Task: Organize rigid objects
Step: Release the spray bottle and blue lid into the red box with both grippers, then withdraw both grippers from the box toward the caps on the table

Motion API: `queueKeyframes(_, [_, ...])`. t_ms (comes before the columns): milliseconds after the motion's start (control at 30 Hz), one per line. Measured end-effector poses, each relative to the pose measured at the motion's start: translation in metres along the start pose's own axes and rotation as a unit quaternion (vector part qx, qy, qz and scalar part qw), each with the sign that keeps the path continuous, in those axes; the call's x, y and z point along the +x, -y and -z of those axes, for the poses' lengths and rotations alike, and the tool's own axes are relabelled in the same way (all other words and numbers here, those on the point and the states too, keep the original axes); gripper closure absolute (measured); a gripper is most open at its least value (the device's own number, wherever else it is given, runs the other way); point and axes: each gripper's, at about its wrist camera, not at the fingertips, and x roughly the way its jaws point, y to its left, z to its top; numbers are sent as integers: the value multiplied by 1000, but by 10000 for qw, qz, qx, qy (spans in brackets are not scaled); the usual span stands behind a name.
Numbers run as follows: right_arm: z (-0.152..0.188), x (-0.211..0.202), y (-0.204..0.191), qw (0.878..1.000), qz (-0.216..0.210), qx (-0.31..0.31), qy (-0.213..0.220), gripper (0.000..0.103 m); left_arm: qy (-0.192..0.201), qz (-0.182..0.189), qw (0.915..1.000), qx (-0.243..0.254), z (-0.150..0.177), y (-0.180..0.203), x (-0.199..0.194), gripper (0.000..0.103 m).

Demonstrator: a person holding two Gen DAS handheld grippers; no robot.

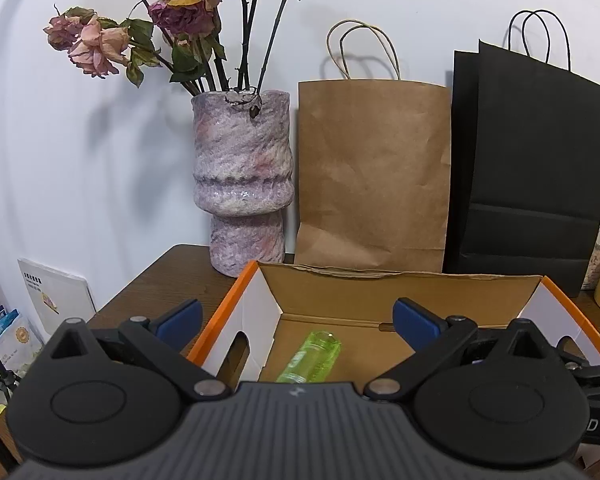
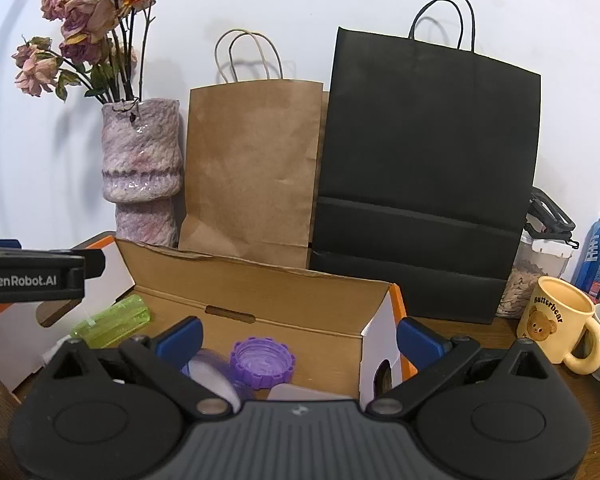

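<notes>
Hovering over the box (image 1: 400, 292), both grippers are spread wide and hold nothing.

Landmark: box, open-topped cardboard with an orange rim and white side panels, on the brown tabletop (image 1: 160, 276).

Left gripper (image 1: 296, 322): blue-padded fingers (image 1: 414, 320) released, straddling the left half of the box from above.

Right gripper (image 2: 298, 338): fingers (image 2: 180, 336) released, above the right half of the box, one finger outside the right wall.

Green bottle (image 1: 310, 358): inside the box on the floor, left half. Translucent lime plastic, lying on its side; long axis runs from the near edge toward the far wall, roughly in line with the left fingers and just ahead of them. The left gripper is the nearer; it probably needs only a descent to close across the bottle's width.

Purple cap (image 2: 263, 363): inside the box, right half, just below the right gripper. Ridged rim, hollow side up.

Pale rounded item (image 2: 214, 380): beside the cap, partly hidden; identity unclear.

Behind the box: vase (image 1: 242, 176) of dried roses, brown bag (image 1: 374, 176), black bag (image 1: 528, 168).

Right of the box: yellow mug (image 2: 556, 320).
</notes>
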Motion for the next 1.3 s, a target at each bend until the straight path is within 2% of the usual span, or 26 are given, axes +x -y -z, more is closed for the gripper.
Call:
queueKeyframes(567, [7, -35, 11, 10000, 72, 27, 54, 0, 197, 84, 9998, -33, 5, 0, -38, 0])
queueKeyframes(1300, [44, -103, 23, 10000, -12, 52, 31, 0, 65, 260, 9996, -40, 40, 4, -99, 0])
